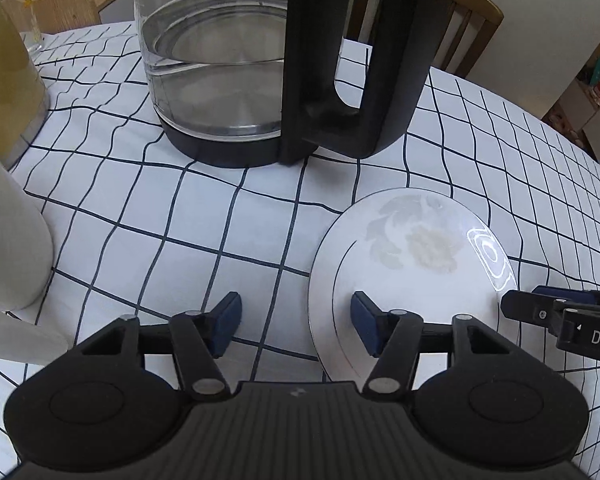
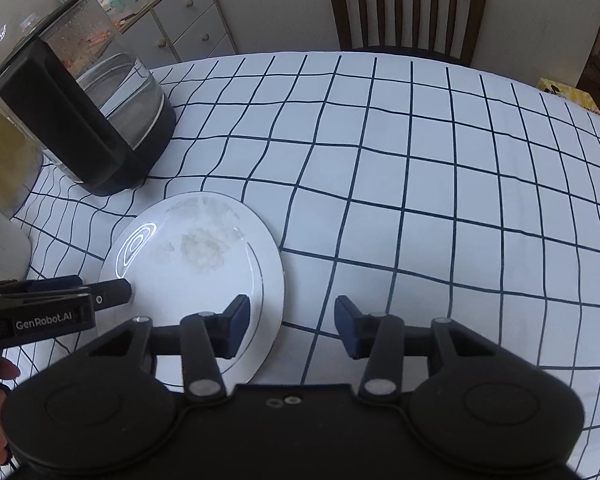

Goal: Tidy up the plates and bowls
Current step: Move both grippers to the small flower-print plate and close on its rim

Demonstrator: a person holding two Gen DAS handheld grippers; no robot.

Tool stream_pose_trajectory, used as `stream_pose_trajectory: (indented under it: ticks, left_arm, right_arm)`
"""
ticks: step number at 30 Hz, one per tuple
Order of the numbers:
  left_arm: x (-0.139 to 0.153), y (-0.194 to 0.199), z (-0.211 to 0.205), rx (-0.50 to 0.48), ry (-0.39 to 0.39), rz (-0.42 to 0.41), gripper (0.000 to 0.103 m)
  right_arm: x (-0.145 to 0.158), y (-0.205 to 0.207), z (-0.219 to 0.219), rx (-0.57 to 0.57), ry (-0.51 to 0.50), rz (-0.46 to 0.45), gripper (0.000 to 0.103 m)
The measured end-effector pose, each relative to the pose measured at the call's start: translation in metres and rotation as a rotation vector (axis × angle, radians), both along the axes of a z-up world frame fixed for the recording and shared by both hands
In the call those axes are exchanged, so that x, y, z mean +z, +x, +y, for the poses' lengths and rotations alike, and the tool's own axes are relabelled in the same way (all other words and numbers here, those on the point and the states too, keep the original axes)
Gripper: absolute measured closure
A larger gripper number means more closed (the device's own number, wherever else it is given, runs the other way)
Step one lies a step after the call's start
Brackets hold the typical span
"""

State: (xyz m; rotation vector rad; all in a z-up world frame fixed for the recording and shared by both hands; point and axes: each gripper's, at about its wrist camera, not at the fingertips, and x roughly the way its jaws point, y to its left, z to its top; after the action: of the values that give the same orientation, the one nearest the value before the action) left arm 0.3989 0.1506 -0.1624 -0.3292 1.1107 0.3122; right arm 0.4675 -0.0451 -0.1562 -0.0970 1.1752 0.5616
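While jaws straddle rims, plate [image 1: 412,264] flat; kettle [image 1: 228,80] behind

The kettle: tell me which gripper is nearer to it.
Left. The left gripper straddles the plate's rim on the kettle's side; the right gripper straddles the rim on the far side.
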Motion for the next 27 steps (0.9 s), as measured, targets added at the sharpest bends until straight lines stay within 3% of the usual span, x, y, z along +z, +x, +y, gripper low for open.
stream_pose_trajectory:
  ticks: [4, 11, 20, 27]
  left_arm:
    - [0.003, 0.0, 0.003, 0.008, -0.031, -0.015, 0.064]
    - [0.009, 0.003, -0.003, -0.013, -0.06, -0.039, 0.082]
    - [0.008, 0.001, 0.002, 0.021, -0.072, -0.04, 0.093]
    - [0.011, -0.003, 0.002, 0.024, -0.059, -0.055, 0.093]
  right_arm:
    - [-0.002, 0.0, 0.001, -0.003, 0.019, 0.017, 0.07]
    - [-0.007, -0.001, 0.003, -0.015, 0.047, 0.045, 0.085]
    - [-0.008, -0.003, 0.0, -0.052, 0.069, 0.06, 0.092]
    - [-0.003, -0.003, -0.002, -0.069, 0.094, 0.049, 0.094]
